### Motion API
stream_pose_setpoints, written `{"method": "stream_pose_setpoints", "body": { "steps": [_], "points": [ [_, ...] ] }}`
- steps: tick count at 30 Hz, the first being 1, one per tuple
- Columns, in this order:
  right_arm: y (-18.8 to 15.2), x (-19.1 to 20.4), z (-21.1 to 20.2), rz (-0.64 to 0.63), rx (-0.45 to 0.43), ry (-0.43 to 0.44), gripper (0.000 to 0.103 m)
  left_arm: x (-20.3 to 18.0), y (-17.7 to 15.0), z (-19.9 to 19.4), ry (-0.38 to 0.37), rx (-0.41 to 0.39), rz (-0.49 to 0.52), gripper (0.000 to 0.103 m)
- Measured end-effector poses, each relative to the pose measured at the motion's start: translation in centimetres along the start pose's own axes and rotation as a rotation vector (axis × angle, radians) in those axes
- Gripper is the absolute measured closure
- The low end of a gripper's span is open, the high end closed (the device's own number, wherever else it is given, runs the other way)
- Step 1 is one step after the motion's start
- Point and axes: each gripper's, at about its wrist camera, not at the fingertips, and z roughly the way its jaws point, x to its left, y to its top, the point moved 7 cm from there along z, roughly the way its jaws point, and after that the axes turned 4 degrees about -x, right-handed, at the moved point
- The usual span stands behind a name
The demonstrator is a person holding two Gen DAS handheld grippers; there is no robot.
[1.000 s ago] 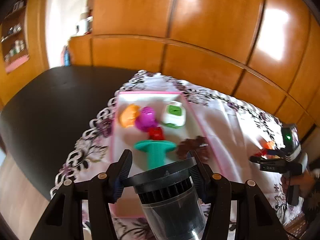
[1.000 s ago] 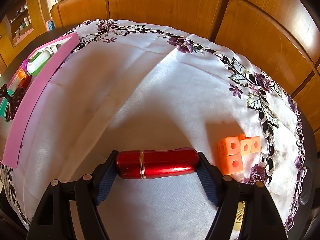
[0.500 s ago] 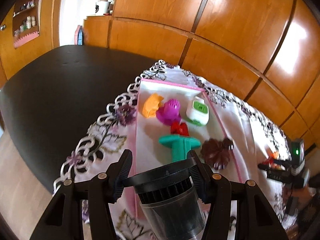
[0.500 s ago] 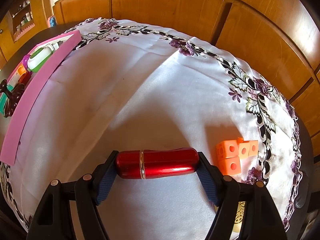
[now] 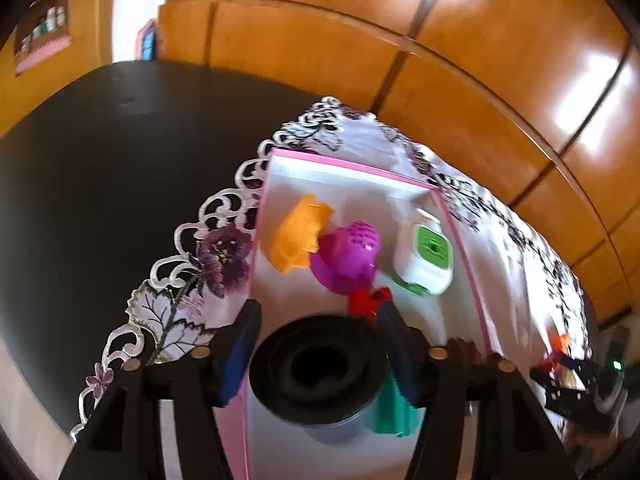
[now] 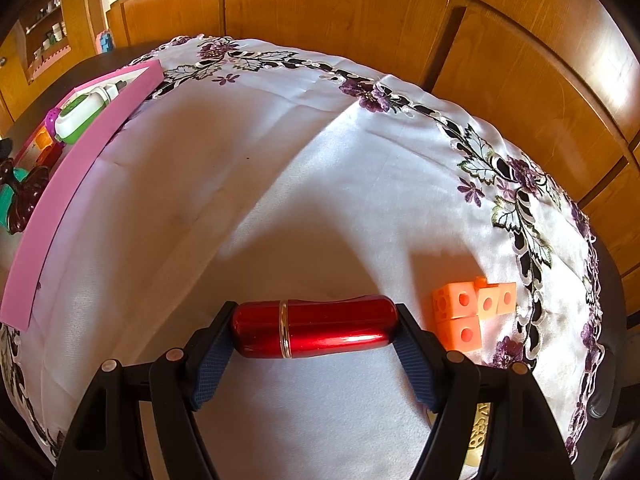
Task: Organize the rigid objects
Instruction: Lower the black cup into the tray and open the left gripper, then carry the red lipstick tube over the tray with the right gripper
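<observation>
On the dark bench (image 5: 80,184), at the left edge of the flowered cloth (image 6: 320,184), sits the pink-rimmed tray (image 5: 360,168) with an orange toy (image 5: 298,236), a purple one (image 5: 348,258) and a white-and-green one (image 5: 426,254). Over its near end, the left hand-held gripper (image 5: 318,356) has just been opening its jaws; the black-capped container (image 5: 318,372) sits between them, the left pad clear of it. Further right, the right hand-held gripper (image 6: 314,330) clamps the red tube (image 6: 314,330) endwise, just beside the orange cubes (image 6: 466,312).

Both hand-held grippers: left gripper (image 5: 318,344) and right gripper (image 6: 314,332) show black frames, ribbed blue pads (image 6: 208,364), brass-coloured screws.
</observation>
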Motion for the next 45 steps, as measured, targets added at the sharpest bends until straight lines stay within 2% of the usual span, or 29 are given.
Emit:
{"method": "stream_pose_setpoints", "body": {
  "steps": [9, 20, 34, 45],
  "points": [
    [0.1, 0.1, 0.0, -0.018, -0.004, -0.011, 0.027, 0.4, -0.8, -3.0, 0.066, -0.096, 0.041, 0.039],
    [0.0, 0.4, -0.1, -0.035, -0.011, -0.028, 0.027, -0.6, -5.7, -4.9, 0.141, -0.094, 0.094, 0.039],
    [-0.1, 0.6, -0.3, -0.045, -0.017, -0.049, 0.027, -2.2, -6.2, -7.8, 0.154, -0.154, 0.153, 0.037],
    [-0.2, 0.4, -0.2, -0.004, -0.007, -0.044, 0.027, -1.4, -6.6, -8.2, 0.155, -0.155, 0.153, 0.037]
  ]
}}
